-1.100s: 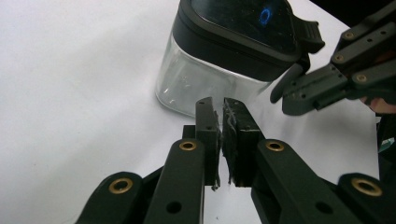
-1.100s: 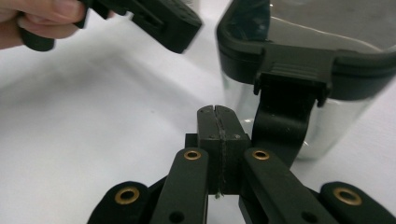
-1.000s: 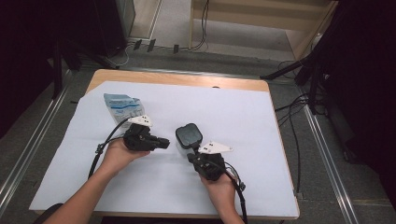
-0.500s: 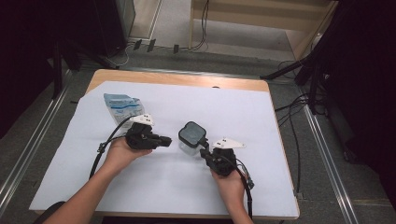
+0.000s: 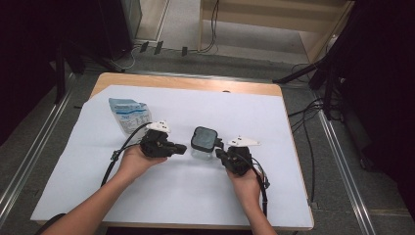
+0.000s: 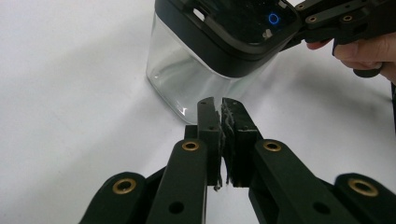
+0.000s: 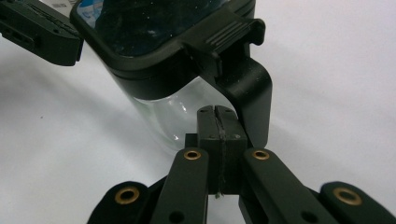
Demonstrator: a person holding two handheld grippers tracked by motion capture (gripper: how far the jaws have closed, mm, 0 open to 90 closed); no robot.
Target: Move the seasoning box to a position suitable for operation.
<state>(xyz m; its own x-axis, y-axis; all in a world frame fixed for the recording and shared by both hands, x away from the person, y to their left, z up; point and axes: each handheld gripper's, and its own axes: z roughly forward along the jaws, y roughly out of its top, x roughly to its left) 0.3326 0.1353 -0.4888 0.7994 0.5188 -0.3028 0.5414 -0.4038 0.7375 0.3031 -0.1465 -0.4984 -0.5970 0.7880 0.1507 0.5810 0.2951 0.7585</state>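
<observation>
A clear square container (image 5: 202,149) with a black lid (image 5: 203,137) stands upright on the white sheet between my two grippers. My left gripper (image 5: 182,148) points at it from the left with its jaws shut and nothing between them. In the left gripper view its tips (image 6: 223,109) stop just short of the glass corner (image 6: 182,88). My right gripper (image 5: 219,151) is shut too, on the container's right. In the right gripper view its tips (image 7: 217,114) sit right at the black clasp (image 7: 245,79) that hangs down from the lid; I cannot tell whether they touch.
A blue-and-white pouch (image 5: 128,113) lies flat at the back left of the white sheet (image 5: 303,196), behind the left hand. Black cables trail from both grippers toward the front edge. The wooden table edge (image 5: 186,82) runs along the back.
The right hand has slid to the right and come round to the container's right side. The container shifted slightly to the right. The left hand has barely moved.
</observation>
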